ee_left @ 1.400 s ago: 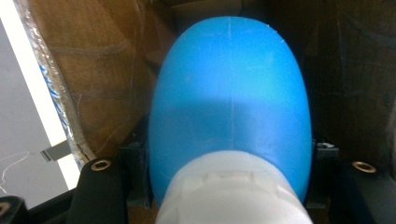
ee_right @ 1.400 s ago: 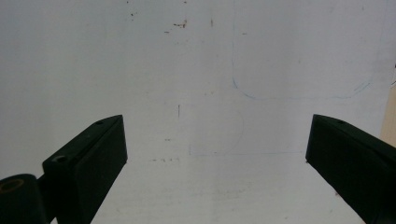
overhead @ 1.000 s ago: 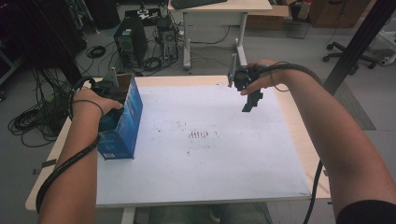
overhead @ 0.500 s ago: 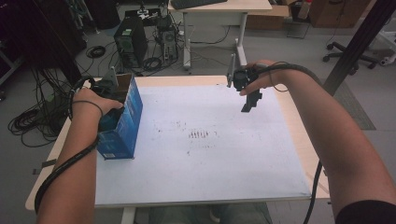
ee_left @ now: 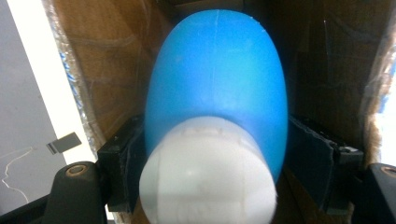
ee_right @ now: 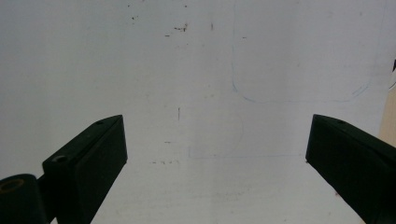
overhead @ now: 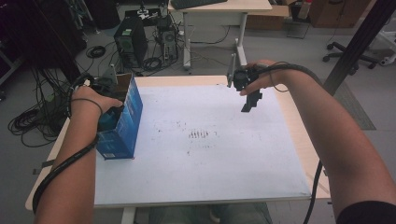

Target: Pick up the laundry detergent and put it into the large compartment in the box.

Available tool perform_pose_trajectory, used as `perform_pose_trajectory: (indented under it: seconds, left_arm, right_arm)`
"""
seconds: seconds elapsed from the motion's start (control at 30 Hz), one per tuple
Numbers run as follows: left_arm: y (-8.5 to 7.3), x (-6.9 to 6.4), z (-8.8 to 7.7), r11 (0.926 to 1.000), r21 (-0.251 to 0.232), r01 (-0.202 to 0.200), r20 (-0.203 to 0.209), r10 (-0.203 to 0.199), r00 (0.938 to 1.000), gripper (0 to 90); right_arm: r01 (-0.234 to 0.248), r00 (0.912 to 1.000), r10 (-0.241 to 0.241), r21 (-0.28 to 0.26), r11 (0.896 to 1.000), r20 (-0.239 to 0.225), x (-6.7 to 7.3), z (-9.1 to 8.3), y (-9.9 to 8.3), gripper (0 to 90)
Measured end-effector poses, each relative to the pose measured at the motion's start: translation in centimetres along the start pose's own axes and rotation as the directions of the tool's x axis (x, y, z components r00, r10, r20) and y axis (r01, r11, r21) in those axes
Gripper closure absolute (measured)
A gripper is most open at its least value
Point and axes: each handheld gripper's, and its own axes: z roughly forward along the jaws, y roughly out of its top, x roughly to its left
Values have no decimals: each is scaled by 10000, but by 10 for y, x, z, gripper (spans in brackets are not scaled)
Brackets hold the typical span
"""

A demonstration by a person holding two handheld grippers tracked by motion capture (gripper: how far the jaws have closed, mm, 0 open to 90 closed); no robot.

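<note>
A blue cardboard box [overhead: 122, 121] stands open-topped at the table's left edge. My left gripper [overhead: 108, 119] reaches into it, mostly hidden by the hand. In the left gripper view the gripper [ee_left: 215, 154] is shut on a blue bottle with a white cap [ee_left: 215, 98], inside the box's brown walls [ee_left: 107, 70]. My right gripper [overhead: 250, 100] hangs above the far right part of the white sheet [overhead: 201, 154], pointing down. Its jaws stand wide apart in the right gripper view, with nothing between them [ee_right: 215, 149].
A white sheet with small dark marks [overhead: 200, 134] covers most of the wooden table [overhead: 299, 140]. Faint pen outlines [ee_right: 299, 88] show on the sheet below the right gripper. Behind the table lie cables and computer cases [overhead: 128, 42] on the floor.
</note>
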Motion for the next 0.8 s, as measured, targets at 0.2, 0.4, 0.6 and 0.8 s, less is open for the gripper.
perform_pose_trajectory:
  seconds: [0.2,0.4,0.6,0.8]
  left_arm:
    - [0,-1,-4,10000,-68,17,-116,-18,9999,250]
    - [-1,0,-9,9999,-122,61,-137,-63,9999,238]
    - [-3,1,-13,9998,-175,112,-166,-114,9998,218]
    - [-5,2,-18,9996,-256,142,-156,-146,9998,190]
  right_arm:
    - [-21,10000,21,-24,10000,28,1,-1,-1,52]
    - [-41,10000,41,-27,10000,30,2,-2,-2,52]
    - [-21,10000,21,-53,10000,70,2,-4,-2,52]
    - [-27,9999,28,-49,10000,101,3,-5,-2,52]
